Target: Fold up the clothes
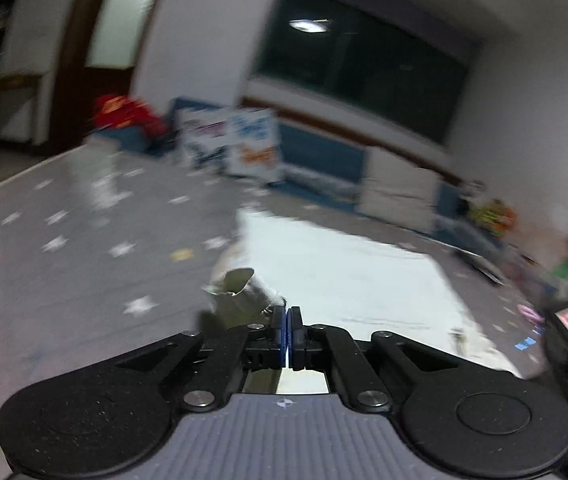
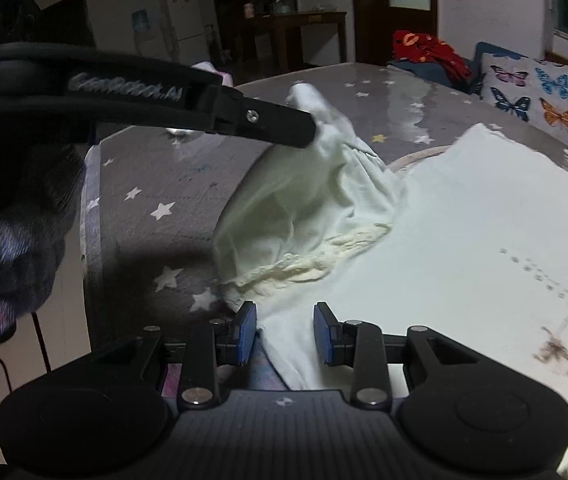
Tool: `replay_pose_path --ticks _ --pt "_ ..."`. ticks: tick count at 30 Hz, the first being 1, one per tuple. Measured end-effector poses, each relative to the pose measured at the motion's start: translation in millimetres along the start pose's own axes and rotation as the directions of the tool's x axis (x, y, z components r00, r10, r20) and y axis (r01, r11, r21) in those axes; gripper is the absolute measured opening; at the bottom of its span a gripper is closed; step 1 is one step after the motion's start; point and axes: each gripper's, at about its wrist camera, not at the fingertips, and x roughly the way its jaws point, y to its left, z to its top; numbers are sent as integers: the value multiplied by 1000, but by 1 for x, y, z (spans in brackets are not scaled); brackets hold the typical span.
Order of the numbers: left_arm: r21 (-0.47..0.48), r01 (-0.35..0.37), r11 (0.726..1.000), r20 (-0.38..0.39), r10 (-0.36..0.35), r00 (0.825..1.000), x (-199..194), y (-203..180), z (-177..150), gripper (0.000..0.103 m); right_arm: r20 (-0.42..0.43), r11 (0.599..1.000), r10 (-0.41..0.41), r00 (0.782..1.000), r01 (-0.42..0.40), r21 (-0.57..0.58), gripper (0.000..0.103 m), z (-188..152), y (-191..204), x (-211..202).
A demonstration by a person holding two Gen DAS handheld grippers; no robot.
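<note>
A white garment (image 2: 464, 240) lies spread on the grey star-print bedcover (image 2: 156, 184). In the right wrist view my left gripper (image 2: 311, 133) reaches in from the left, shut on a corner of the garment, which it holds raised so that the cloth hangs in a tent below it. The left wrist view is blurred; there the left gripper (image 1: 287, 332) shows its blue pads pressed together, with a bunch of the white garment (image 1: 244, 292) just ahead. My right gripper (image 2: 285, 330) stands open low over the garment's near edge; a fold of cloth lies between its fingers, and the pads do not press on it.
A butterfly-print pillow (image 2: 532, 92) and a red garment (image 2: 428, 52) lie at the far side of the bed. The bed's left edge (image 2: 92, 208) drops to the floor. A person's dark sleeve (image 2: 8, 240) is at the left. A dark wooden table (image 2: 296, 24) stands behind.
</note>
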Motion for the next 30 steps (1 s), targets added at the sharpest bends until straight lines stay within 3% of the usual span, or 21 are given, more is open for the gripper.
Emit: replay_pose_path --ticks 5,8,12,15,18,21,26,30 --pt "49 125 991 -90 -121 989 17 -21 -11 1 1 996 -56 998 56 68 31 -13 -26 -22" --pt "51 159 986 -149 -150 977 25 -24 -20 3 -3 988 -103 995 103 116 31 -20 -45 -32" --pt "84 183 980 -165 -167 972 17 -25 -24 7 8 973 -146 989 142 179 31 -22 -67 -44" --pt "80 137 987 -141 -124 982 7 -13 -23 15 34 966 -159 987 148 213 31 -16 -78 -47" --pt "61 63 996 -140 -54 989 4 5 -24 15 52 966 -139 989 124 225 31 -10 -80 -44" --pt "52 25 998 -177 -16 984 7 17 -31 15 46 971 -107 993 94 222 31 -8 -76 -32" --pt "145 2 989 -237 33 971 11 13 -46 14 8 979 -92 996 89 183 29 -8 -62 -10" --pt "166 -16 986 -254 58 965 11 18 -47 14 -11 981 -96 995 97 165 26 -10 -58 -7"
